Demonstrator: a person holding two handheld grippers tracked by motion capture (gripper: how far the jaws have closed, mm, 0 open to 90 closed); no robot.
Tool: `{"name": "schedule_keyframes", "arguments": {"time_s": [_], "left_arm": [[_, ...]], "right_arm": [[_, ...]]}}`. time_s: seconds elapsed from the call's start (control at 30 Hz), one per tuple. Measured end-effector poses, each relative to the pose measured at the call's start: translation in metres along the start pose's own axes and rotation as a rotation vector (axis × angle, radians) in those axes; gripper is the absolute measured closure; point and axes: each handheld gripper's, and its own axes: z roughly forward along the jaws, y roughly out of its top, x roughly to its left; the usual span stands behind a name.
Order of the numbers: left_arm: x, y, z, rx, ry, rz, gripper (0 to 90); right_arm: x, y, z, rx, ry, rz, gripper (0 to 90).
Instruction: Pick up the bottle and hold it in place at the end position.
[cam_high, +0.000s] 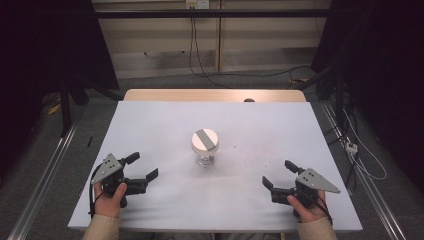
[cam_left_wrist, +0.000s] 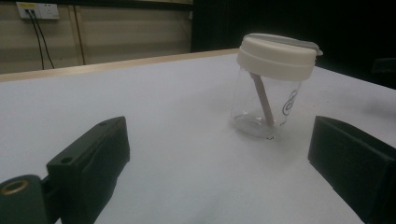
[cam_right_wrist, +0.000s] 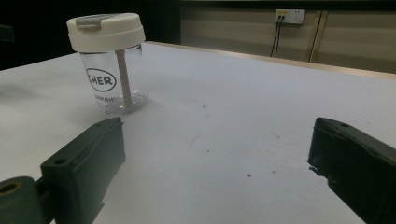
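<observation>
Beige panelled wall (cam_high: 165, 40) at 12 o'clock, wall socket (cam_high: 196, 4) with black cables (cam_high: 192, 45) dropping to grey floor (cam_high: 45, 150); dark curtains (cam_high: 45, 45) both sides, dim light.

The jar (cam_high: 205, 146) stands upright on the table (cam_high: 150, 125), ahead of both claws and between them. It lies forward-right of the left gripper (cam_high: 145, 166) and forward-left of the right gripper (cam_high: 278, 173), well apart from each.

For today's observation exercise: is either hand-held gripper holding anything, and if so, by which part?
Nothing is held. The left hand-held gripper and right hand-held gripper are both open, apart from the lidded clear jar.
</observation>
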Motion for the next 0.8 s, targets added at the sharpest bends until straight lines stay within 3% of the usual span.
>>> {"name": "schedule_keyframes", "arguments": {"time_s": [0.37,0.63,0.8], "left_arm": [[-0.007,0.003,0.006,-0.008,-0.038,0.011,4.9],[-0.010,0.008,0.011,-0.022,-0.041,0.003,4.0],[-0.015,0.014,0.026,-0.005,-0.038,0.004,3.4]], "right_arm": [[0.002,0.001,0.003,-0.004,0.003,-0.005,3.9],[0.003,0.001,0.007,-0.001,0.018,-0.011,4.1],[0.002,0.002,0.006,-0.007,0.018,-0.006,4.1]]}}
